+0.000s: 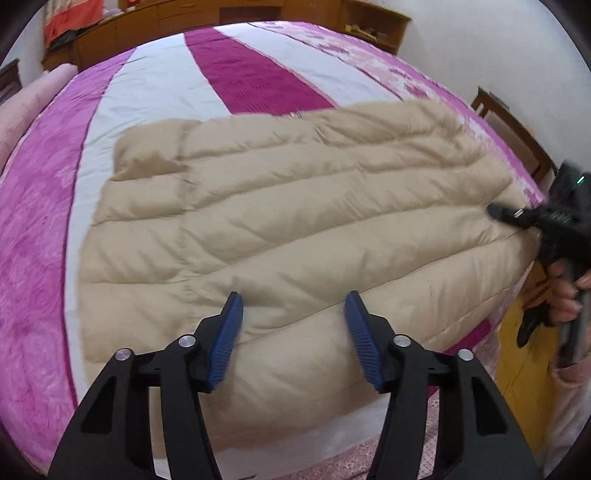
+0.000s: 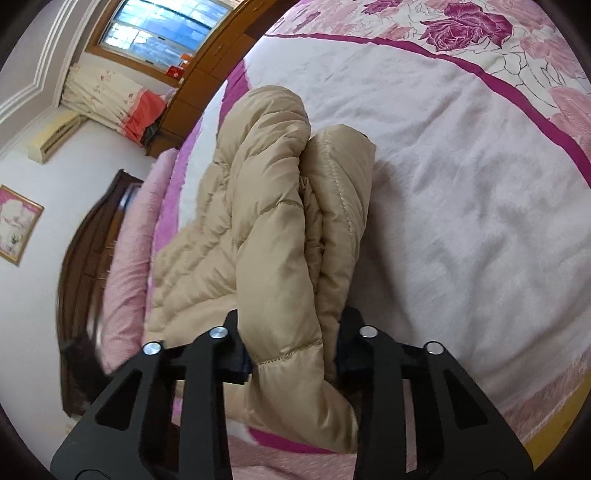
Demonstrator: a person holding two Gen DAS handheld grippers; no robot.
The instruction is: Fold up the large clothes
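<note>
Right gripper clamps bunched beige puffer jacket over bed

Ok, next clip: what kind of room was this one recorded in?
Most likely a home bedroom. A beige puffer jacket lies on a wide bed with a pink and magenta floral bedspread, a dark wooden headboard stands at one end, and there is a curtained window above wooden cabinets.

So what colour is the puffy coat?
Beige coat, seen best from the left wrist.
</note>
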